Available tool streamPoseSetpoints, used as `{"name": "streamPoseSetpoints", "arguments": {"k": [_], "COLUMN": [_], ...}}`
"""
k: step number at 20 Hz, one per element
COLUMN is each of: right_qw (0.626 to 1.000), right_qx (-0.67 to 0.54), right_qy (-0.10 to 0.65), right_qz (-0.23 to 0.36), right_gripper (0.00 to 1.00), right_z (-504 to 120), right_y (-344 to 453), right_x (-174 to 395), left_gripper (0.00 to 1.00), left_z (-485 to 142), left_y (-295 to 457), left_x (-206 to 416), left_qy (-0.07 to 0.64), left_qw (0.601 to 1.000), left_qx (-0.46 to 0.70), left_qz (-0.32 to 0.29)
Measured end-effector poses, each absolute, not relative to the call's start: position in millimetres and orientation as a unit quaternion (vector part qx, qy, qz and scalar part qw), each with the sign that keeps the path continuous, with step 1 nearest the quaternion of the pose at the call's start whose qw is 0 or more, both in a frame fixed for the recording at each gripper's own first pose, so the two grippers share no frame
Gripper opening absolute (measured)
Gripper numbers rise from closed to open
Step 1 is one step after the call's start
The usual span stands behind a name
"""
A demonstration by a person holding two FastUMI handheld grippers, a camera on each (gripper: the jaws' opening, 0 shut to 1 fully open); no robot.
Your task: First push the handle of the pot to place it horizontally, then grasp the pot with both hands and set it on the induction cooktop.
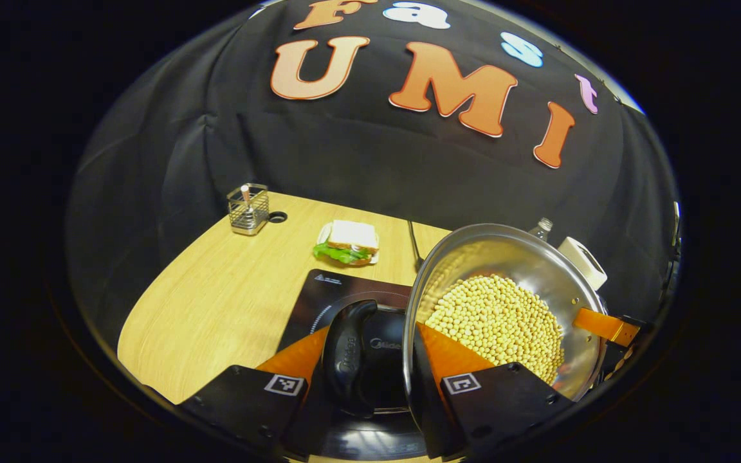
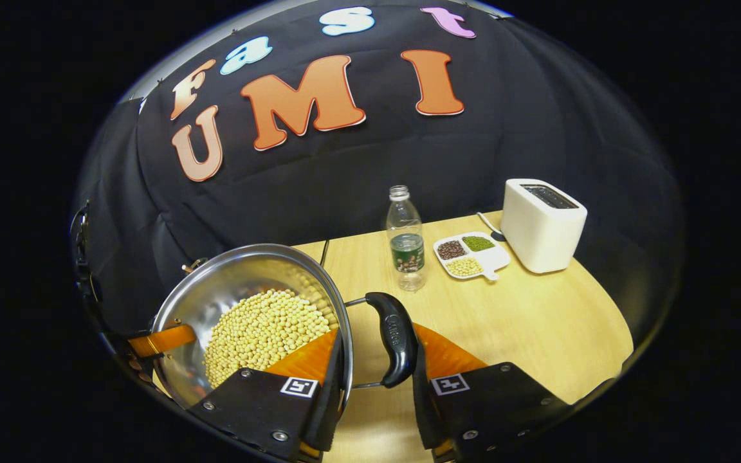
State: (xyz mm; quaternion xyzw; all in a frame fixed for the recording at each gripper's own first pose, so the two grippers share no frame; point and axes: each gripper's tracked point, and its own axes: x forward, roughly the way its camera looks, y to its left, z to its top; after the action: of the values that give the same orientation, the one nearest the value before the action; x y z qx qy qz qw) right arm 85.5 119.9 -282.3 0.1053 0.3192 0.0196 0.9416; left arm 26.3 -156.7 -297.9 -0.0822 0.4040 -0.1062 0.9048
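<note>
Steel pot (image 1: 525, 270) w/ 2 black side handles, full of pale beans (image 1: 496, 321), held tilted over the induction cooktop (image 1: 332, 289). Left tongs (image 1: 370, 379) pinch one handle (image 1: 348, 350) and the rim; right tongs (image 2: 377, 376) pinch the other handle (image 2: 395, 337) likewise. On the wood surface (image 2: 538, 321): 1 bottle (image 2: 405, 238), 1 toaster (image 2: 543, 222), 1 divided dish (image 2: 472, 254), 1 sandwich (image 1: 349, 243), 1 wire holder (image 1: 248, 209).

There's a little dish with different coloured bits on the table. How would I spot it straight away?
Find the white toaster at the far side of the wooden table. Just beside it, between it and the clear plastic bottle, lies a small white divided plate. It alone holds three separate heaps: dark, green and pale yellow.
</note>
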Motion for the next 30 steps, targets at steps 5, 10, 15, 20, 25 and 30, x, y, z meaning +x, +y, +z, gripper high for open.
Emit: {"name": "streamPoseSetpoints", "arguments": {"k": [5, 10, 15, 20, 25, 30], "right_qw": [0.941, 0.936, 0.931, 0.926, 0.922, 0.922], "right_qx": [0.096, 0.094, 0.096, 0.094, 0.092, 0.092], "right_qy": [0.324, 0.336, 0.351, 0.365, 0.374, 0.376], "right_qz": [0.033, 0.041, 0.038, 0.033, 0.032, 0.032], "right_gripper": [0.50, 0.50, 0.50, 0.50, 0.51, 0.56], "right_z": [-288.8, -305.9, -328.9, -346.5, -356.0, -359.7], "right_y": [156.3, 180.4, 191.2, 193.3, 194.1, 192.4], "right_x": [86.6, 87.3, 87.3, 91.0, 93.0, 94.6], "left_gripper": [0.61, 0.67, 0.64, 0.64, 0.67, 0.67], "left_z": [-298.9, -322.7, -349.5, -365.5, -377.9, -376.5], "left_y": [-117.1, -100.2, -87.8, -90.5, -89.8, -88.8], "left_x": [22.9, 30.6, 33.0, 32.2, 34.1, 33.7], "left_qy": [0.413, 0.427, 0.445, 0.459, 0.465, 0.471], "left_qw": [0.902, 0.896, 0.887, 0.878, 0.875, 0.874], "left_qx": [-0.089, -0.091, -0.092, -0.100, -0.103, -0.086], "left_qz": [-0.092, -0.082, -0.085, -0.090, -0.089, -0.084]}}
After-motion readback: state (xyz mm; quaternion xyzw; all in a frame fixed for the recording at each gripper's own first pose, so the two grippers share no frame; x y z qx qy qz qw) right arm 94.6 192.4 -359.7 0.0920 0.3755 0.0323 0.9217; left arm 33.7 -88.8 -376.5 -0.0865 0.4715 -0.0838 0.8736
